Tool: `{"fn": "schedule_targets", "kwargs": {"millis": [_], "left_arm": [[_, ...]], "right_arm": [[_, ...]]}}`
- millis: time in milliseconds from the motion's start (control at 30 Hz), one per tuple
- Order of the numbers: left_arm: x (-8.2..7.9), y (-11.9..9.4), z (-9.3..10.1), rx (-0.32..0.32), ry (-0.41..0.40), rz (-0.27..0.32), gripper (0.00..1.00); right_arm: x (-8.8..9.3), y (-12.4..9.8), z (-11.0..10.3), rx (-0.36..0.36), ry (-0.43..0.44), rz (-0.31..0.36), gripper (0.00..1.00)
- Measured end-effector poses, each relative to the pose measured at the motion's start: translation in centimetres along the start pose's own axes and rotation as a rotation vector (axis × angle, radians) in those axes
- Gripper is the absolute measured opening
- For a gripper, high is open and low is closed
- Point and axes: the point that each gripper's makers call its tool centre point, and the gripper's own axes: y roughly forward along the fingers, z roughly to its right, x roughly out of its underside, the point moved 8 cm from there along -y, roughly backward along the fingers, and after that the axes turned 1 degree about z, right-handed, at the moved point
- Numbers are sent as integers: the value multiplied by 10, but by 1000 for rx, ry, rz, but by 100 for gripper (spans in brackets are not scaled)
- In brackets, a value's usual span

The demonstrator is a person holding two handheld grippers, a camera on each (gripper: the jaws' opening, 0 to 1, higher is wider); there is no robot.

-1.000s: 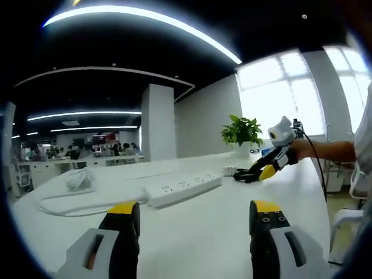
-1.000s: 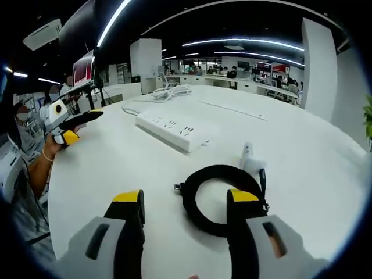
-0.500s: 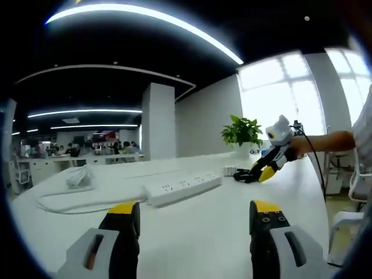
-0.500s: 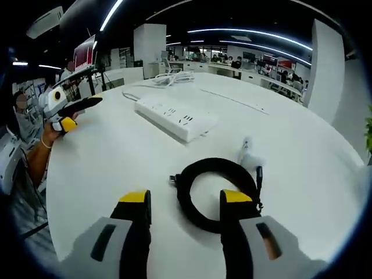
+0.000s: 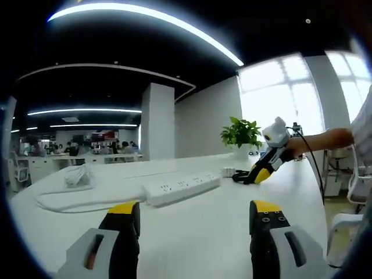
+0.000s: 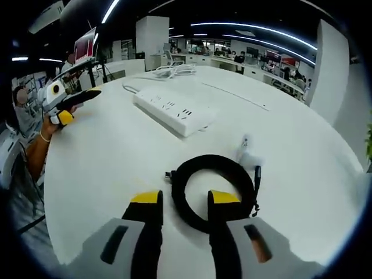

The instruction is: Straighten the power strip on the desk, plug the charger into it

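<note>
A white power strip point(image 5: 183, 188) point(image 6: 171, 110) lies at an angle in the middle of the white desk point(image 5: 197, 232), its white lead point(image 5: 75, 200) running off to a bundle point(image 6: 174, 71). Beyond it a black coiled cable point(image 6: 212, 183) point(image 5: 239, 174) lies flat, with a small white charger point(image 6: 247, 156) at its far side. My right gripper point(image 6: 185, 199) point(image 5: 256, 174) is down on the coil, jaws narrowed either side of its near-left arc with a gap still showing. My left gripper point(image 5: 195, 209) point(image 6: 64, 102) hovers open over the desk, nothing between its fingers.
A potted plant point(image 5: 241, 132) stands at the desk's far end by bright windows. A person's hand and sleeve point(image 5: 325, 139) hold the right gripper. Office desks with people sit in the background point(image 6: 232, 61). A thin seam point(image 6: 232, 96) crosses the desktop beyond the strip.
The right gripper's jaws have drawn closer together around the coil's near arc and the gripper has lowered and tipped toward it. The left gripper has stayed open and barely moved.
</note>
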Motion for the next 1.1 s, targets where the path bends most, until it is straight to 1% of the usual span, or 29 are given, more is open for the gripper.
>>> {"fn": "schedule_targets", "kwargs": {"millis": [167, 367, 467, 600, 767, 867, 967, 1033, 1100], "left_arm": [[1, 0, 0, 0, 6, -8, 78], [1, -1, 0, 0, 5, -7, 78], [1, -1, 0, 1, 4, -6, 78], [2, -1, -1, 1, 7, -14, 78], [3, 0, 0, 3, 20, -31, 78], [4, 0, 0, 0, 29, -40, 78], [5, 1, 0, 0, 29, -49, 78], [4, 0, -1, 7, -1, -37, 78], [3, -1, -3, 4, -31, -20, 78]], "right_arm": [[0, 2, 0, -13, -16, -18, 23], [0, 4, 0, -49, -27, -16, 18], [-1, 5, -2, -94, -74, -15, 12], [-4, 6, -6, -115, -140, -31, 8], [-6, 6, -4, -109, -102, -56, 7], [-4, 6, -5, -111, -67, -44, 7], [-5, 10, -6, -110, 39, 13, 7], [-9, 9, -7, -109, 105, 82, 7], [-12, 8, -7, -98, 179, 134, 7]]}}
